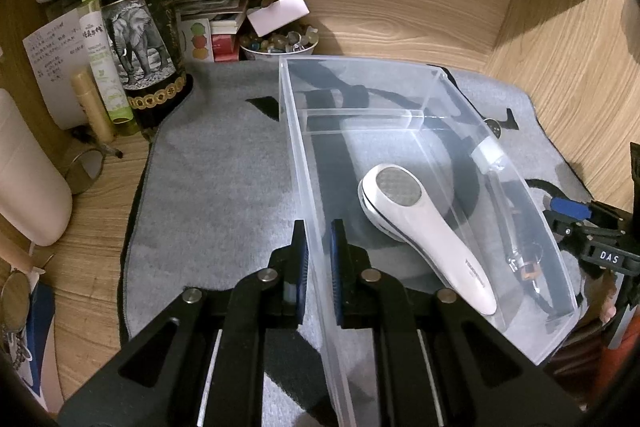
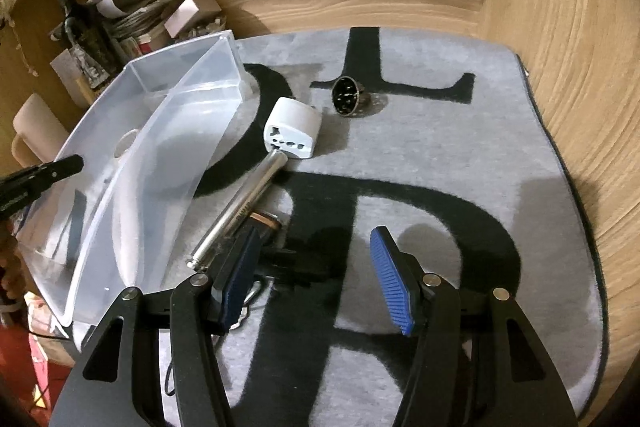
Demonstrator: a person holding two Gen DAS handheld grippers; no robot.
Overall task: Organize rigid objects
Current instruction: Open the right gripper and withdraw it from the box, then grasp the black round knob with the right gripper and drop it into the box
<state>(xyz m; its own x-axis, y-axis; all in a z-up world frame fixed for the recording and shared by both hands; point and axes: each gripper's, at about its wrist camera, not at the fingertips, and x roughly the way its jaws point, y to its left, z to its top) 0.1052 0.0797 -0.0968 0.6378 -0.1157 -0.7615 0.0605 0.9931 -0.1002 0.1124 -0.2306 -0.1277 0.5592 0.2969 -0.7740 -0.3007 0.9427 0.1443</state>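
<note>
The left gripper (image 1: 318, 259) is clamped on the near left wall of the clear rectangular plastic bin (image 1: 304, 163), one blue pad on each side of the wall. The bin stands on a grey felt mat with black lettering (image 1: 224, 187), which covers the wood-grain worktop (image 1: 100, 195). Inside the bin, a white handheld device with a round metal mesh head (image 1: 420, 223) lies flat on the floor, handle toward the camera.

The right gripper (image 2: 320, 279) is above the mat with its jaws apart and nothing between the pads. Just beside its left finger lie a silver metal cylinder (image 2: 240, 211) and a dark battery with a copper-coloured band (image 2: 268, 221), both outside the bin, next to its right wall. Beyond them, a white cube-shaped travel adapter (image 2: 292, 133) rests at the cylinder's far end. Farther back stands a small dark round metal object (image 2: 346, 95), apart from the adapter.

At the rear left corner stands a dark glass bottle with an elephant label (image 1: 140, 27), among papers and small boxes.
</note>
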